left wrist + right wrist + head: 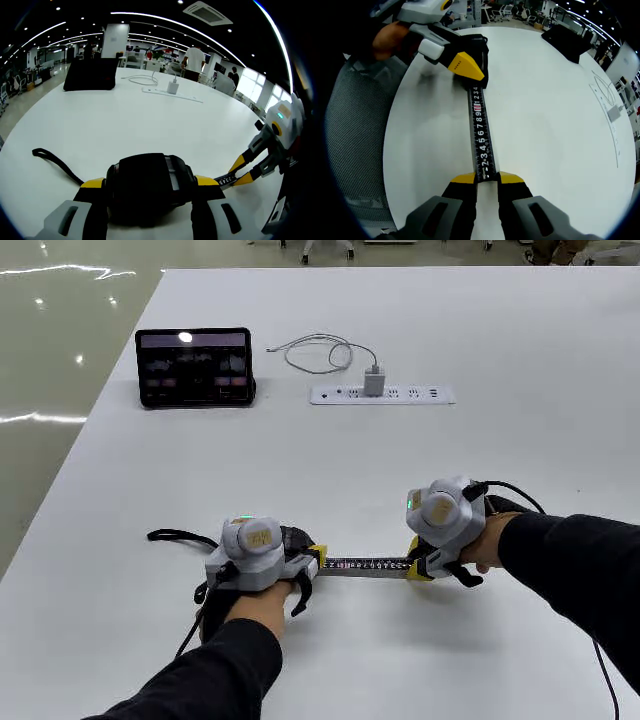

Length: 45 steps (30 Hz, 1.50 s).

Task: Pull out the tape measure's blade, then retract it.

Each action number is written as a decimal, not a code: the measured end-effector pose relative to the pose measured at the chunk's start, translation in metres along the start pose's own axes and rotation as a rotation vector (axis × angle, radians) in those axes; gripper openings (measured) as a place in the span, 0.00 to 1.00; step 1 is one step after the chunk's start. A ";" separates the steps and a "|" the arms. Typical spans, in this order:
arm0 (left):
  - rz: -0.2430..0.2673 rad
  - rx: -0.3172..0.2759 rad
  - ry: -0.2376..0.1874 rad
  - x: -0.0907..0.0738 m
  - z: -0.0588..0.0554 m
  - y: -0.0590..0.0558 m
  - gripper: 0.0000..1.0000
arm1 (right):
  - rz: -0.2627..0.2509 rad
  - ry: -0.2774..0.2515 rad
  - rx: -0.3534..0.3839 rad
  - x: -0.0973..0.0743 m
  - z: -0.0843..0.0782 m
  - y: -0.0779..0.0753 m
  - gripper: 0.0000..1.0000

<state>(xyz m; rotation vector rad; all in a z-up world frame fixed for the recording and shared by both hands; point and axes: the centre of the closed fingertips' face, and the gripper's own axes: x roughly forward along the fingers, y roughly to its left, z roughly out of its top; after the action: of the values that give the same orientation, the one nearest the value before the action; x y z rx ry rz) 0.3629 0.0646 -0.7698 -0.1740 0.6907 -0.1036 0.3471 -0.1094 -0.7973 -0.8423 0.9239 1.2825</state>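
Note:
The black tape measure case [150,187] lies on the white table, and my left gripper [150,184] is shut on its sides. In the head view the case [297,543] sits under that left gripper [305,562], its black wrist strap [178,536] trailing to the left. A short length of numbered blade [481,137] runs from the case [479,50] to my right gripper [486,178], which is shut on the blade's end. From the head camera the blade [365,565] spans the gap to the right gripper [415,570].
A dark tablet [195,366] stands at the back left. A white power strip [382,394] with a charger and coiled cable [322,348] lies behind the grippers. The table's left edge [70,475] is near. People and desks are far off.

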 end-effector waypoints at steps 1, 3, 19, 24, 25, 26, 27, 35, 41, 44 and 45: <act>0.001 -0.001 0.000 0.000 0.000 0.000 0.63 | 0.000 -0.009 0.010 0.001 0.001 0.000 0.11; 0.002 -0.002 0.001 0.000 0.000 0.000 0.63 | -0.004 -0.016 0.010 0.001 0.001 0.000 0.11; -0.003 -0.005 0.013 0.000 -0.001 0.001 0.63 | -0.003 -0.037 0.004 0.005 0.015 0.002 0.11; -0.003 -0.006 0.014 0.000 -0.001 0.001 0.63 | -0.003 -0.054 0.027 0.006 0.019 0.003 0.11; -0.004 -0.007 0.015 0.000 -0.001 0.001 0.63 | -0.003 -0.054 0.025 0.007 0.020 0.003 0.11; -0.004 -0.008 0.016 0.000 -0.001 0.001 0.63 | -0.004 -0.054 0.024 0.007 0.021 0.003 0.11; -0.005 -0.008 0.017 0.000 -0.001 0.000 0.63 | -0.003 -0.054 0.022 0.007 0.022 0.004 0.11; -0.010 -0.018 0.028 0.001 -0.001 0.001 0.63 | -0.005 -0.064 0.025 0.009 0.027 0.005 0.11; -0.012 -0.020 0.031 0.001 -0.001 0.001 0.63 | -0.003 -0.066 0.016 0.010 0.031 0.005 0.11; -0.014 -0.020 0.033 0.001 -0.001 0.000 0.63 | -0.002 -0.067 0.014 0.011 0.033 0.005 0.11; -0.014 -0.020 0.033 0.001 -0.001 0.000 0.63 | -0.003 -0.068 0.014 0.011 0.034 0.005 0.11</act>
<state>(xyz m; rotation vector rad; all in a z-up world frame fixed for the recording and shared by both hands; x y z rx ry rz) 0.3626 0.0646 -0.7715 -0.1970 0.7241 -0.1130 0.3457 -0.0738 -0.7937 -0.7846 0.8767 1.2934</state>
